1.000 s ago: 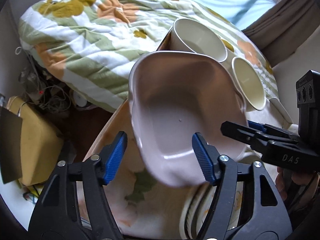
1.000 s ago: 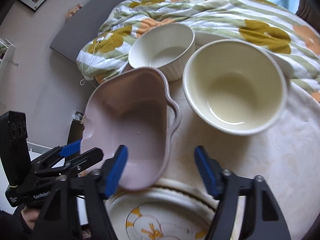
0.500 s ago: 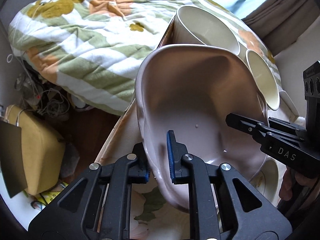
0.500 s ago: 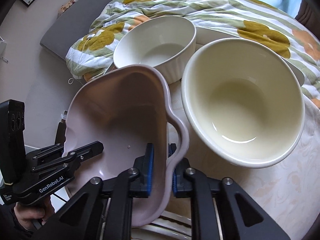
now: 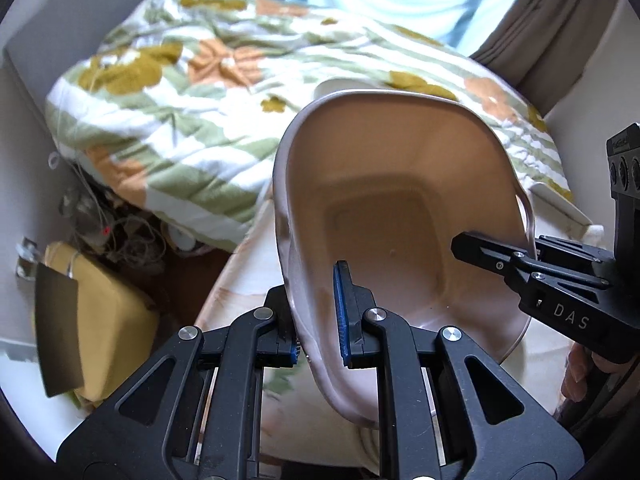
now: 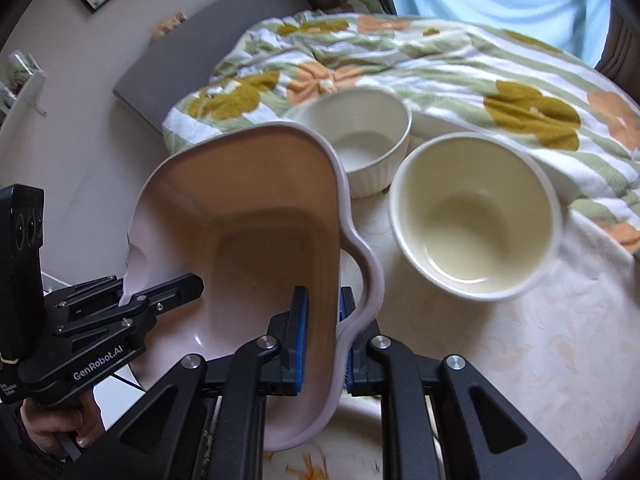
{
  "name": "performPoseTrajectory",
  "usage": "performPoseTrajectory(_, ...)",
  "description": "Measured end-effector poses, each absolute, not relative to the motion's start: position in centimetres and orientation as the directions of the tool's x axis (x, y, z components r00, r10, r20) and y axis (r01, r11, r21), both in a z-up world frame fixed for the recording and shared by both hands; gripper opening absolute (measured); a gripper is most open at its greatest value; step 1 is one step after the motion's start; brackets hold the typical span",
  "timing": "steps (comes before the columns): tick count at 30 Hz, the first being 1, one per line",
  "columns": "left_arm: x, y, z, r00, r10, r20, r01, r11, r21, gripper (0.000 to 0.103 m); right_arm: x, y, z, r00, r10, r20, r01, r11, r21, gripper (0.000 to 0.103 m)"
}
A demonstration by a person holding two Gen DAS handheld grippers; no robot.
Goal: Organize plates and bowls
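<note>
Nearest the cameras, the left claw (image 5: pixel 318 326) is clamped on one long wall of a pink rectangular baking dish (image 5: pixel 384 216), one blue pad inside and one outside. The right claw (image 6: pixel 322 338) is clamped on the opposite wall, just beside the dish's scalloped handle (image 6: pixel 370 276). The dish hangs tilted between the two claws, clear of the counter (image 6: pixel 540 340), which wears a pale floral cloth. Under its near end lies a plate with a yellow pattern (image 6: pixel 320 464), blurred. Beyond the dish, a cream bowl (image 6: pixel 476 216) stands upright on the counter, and just beside it, farther back, a white ribbed ramekin (image 6: pixel 360 144). Behind both lies a bed with a quilt (image 6: pixel 440 64) in green stripes and orange and mustard flowers.
</note>
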State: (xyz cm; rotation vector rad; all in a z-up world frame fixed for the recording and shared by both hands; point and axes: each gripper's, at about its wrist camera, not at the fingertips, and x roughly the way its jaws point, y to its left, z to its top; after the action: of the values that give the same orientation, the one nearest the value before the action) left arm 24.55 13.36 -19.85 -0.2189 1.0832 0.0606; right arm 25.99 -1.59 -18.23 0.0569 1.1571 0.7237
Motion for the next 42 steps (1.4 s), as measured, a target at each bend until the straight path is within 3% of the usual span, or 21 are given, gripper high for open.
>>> performPoseTrajectory(7, 22.2, 4.3, -15.0, 0.517, -0.095, -0.85, -0.033, 0.991, -0.131, 0.012, 22.3, -10.5, -13.7, 0.305, 0.555, -0.774, -0.407, 0.811, 0.421, 0.013)
performPoseTrajectory(14, 20.1, -7.0, -14.3, 0.496, -0.198, -0.846, 0.125, 0.98, -0.156, 0.012, 17.9, -21.3, -12.2, 0.403, 0.478, -0.781, -0.28, 0.876, 0.392, 0.013)
performPoseTrajectory(24, 19.7, -19.1, -20.4, 0.341, -0.344, -0.875, 0.24, 0.932, -0.273, 0.012, 14.3, -33.6, -16.5, 0.392, 0.35, -0.851, -0.076, 0.934, 0.349, 0.013)
performPoseTrajectory(32, 20.5, -23.7, -26.1, 0.244, -0.342, -0.907, 0.275, 0.922, -0.274, 0.012, 14.5, -37.8, -22.0, 0.35, 0.303, -0.887, 0.037, 0.941, 0.336, 0.013)
performPoseTrajectory(42, 20.6, -25.0, -28.0, 0.229, -0.294, -0.928, 0.285, 0.932, -0.225, 0.012, 14.5, -39.3, -24.6, 0.321, 0.324, -0.89, 0.065, 0.93, 0.362, 0.013)
